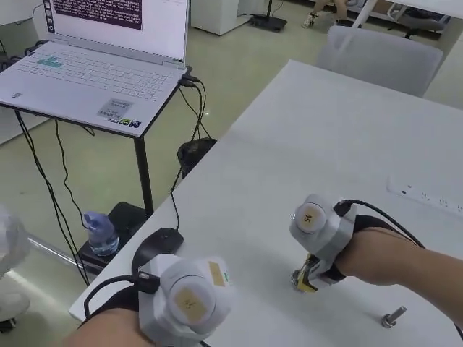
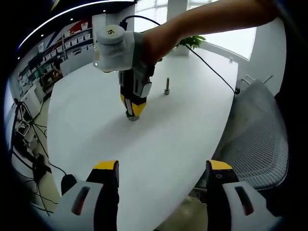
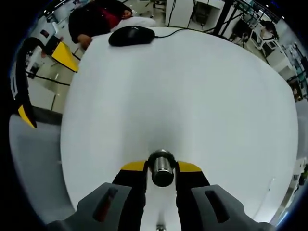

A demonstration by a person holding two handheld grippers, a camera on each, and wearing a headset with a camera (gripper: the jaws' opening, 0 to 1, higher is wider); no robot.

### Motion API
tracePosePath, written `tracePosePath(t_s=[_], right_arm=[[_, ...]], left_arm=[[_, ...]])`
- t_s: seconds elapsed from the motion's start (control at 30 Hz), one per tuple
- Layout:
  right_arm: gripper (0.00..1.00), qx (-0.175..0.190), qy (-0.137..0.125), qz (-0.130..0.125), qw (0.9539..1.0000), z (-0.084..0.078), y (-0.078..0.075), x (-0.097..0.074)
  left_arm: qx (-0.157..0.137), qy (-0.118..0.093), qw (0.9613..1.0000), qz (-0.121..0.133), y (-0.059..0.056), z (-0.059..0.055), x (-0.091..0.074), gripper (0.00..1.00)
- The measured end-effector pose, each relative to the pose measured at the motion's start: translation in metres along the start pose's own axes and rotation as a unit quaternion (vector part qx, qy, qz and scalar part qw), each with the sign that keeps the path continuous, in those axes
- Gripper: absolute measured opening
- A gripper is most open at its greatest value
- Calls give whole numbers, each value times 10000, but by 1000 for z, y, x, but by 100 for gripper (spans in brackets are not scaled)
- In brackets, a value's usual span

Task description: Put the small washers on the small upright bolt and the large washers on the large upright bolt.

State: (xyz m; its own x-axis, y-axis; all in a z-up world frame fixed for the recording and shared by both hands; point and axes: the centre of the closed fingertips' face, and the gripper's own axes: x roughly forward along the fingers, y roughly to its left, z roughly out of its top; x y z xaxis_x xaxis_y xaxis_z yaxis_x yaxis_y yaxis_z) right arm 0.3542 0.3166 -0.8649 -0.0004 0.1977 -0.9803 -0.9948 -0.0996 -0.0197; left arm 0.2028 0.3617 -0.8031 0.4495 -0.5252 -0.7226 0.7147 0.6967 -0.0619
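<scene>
My right gripper points down at the white table with its jaws closed on the large upright bolt, a grey metal cylinder seen end-on between the yellow-tipped fingers. From the left gripper view the same bolt stands under the right gripper. The small upright bolt stands alone to the right, also seen farther back as the small bolt. My left gripper is open over the table's near edge, holding nothing; its body sits at the bottom left.
A black mouse lies at the table's near left corner. A laptop rests on a side stand, with a water bottle on the floor below. A grey chair stands behind the table and a power strip lies at right.
</scene>
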Motion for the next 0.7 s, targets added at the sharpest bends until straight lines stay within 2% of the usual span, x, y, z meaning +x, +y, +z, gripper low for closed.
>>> tracePosePath(t_s=[0.57,0.7], right_arm=[[25,-32,18,-39,10000,0,1,1],[26,0,-53,-37,10000,2,1,0]], left_arm=[[-25,40,10000,-29,-5,-1,0,71],[-25,44,10000,-16,-5,-2,0,71]])
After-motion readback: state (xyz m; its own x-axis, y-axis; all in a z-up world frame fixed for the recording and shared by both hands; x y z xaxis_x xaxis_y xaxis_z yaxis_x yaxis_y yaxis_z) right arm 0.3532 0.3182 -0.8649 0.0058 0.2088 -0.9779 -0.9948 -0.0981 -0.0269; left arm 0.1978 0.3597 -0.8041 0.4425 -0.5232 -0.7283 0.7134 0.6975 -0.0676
